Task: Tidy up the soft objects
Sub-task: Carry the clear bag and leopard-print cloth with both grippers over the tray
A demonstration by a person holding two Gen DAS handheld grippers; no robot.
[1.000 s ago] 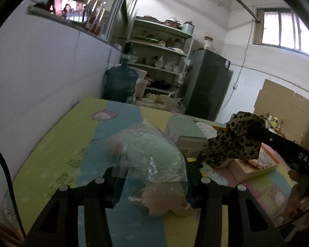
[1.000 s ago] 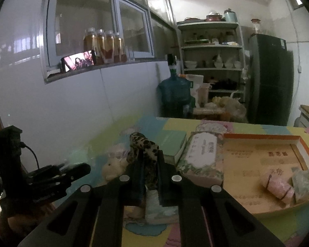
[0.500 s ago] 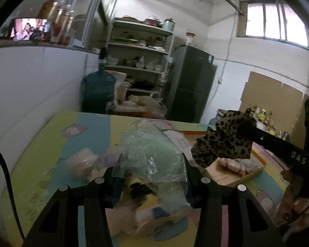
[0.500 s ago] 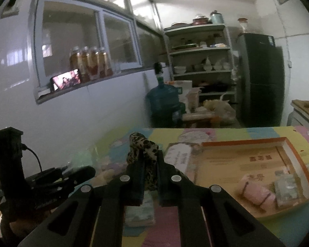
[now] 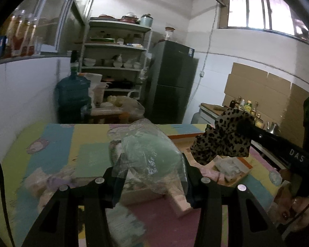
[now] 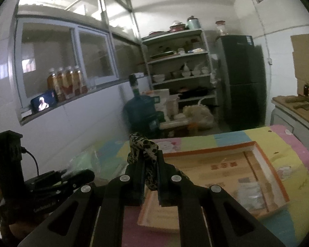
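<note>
Soft objects are in both grippers at once, held above the bench (image 5: 57,144) with its pastel patchwork cover. The left gripper (image 5: 152,177) has its fingers closed partway onto a mint-green soft bundle in a crinkled clear plastic bag (image 5: 150,154), the bag bulging up between them. The right gripper (image 6: 149,164) has its fingers nearly together, pinching a leopard-print fabric piece (image 6: 143,146) that droops to either side of them; in the left view the same cloth hangs off the right tool, above the near corner of the box.

The shallow orange-rimmed cardboard box (image 6: 263,160) lies on the bench ahead of the right gripper. It already holds a few small wrapped items at its near end, blurred here, and most of its floor is bare. A blurred pale plush thing (image 5: 41,183) lies on the bench at the left. I judge the sorting part done: some pieces boxed, two in the air not yet set down, at least one waiting.
</note>
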